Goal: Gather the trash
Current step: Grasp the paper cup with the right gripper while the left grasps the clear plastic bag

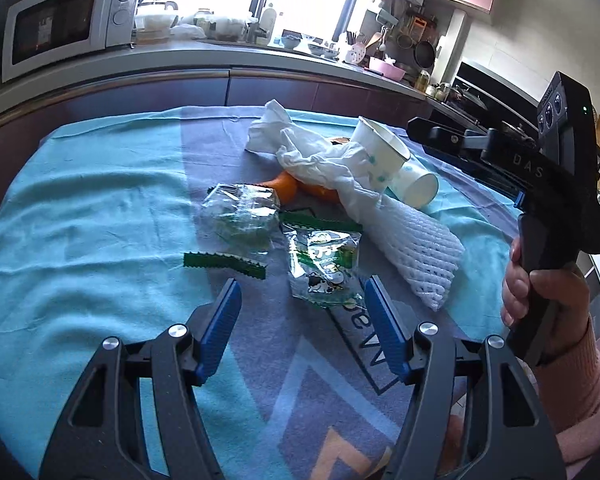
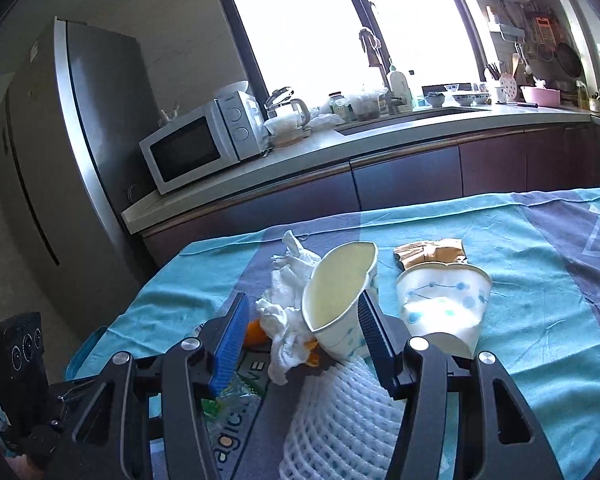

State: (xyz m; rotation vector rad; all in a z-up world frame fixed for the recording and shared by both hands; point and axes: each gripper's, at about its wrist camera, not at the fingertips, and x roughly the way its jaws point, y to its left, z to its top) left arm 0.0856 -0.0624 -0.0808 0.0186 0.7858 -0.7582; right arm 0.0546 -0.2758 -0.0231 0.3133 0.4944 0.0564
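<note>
Crumpled white tissue (image 1: 324,160) lies over two tipped paper cups (image 2: 340,300) near the table's (image 1: 80,208) far edge, with wrappers (image 1: 324,264) and foam net (image 1: 416,248) nearer. Both cups look empty. Left gripper (image 1: 302,304) and right gripper (image 2: 300,328) stand half open, holding nothing. Pinching a cup may crush it, or drag the tissue off the edge.

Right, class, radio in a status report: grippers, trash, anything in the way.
Left gripper open, over snack wrapper. Right gripper open, fingers either side of crushed paper cup. Tissue and foam net crowd the cup.
</note>
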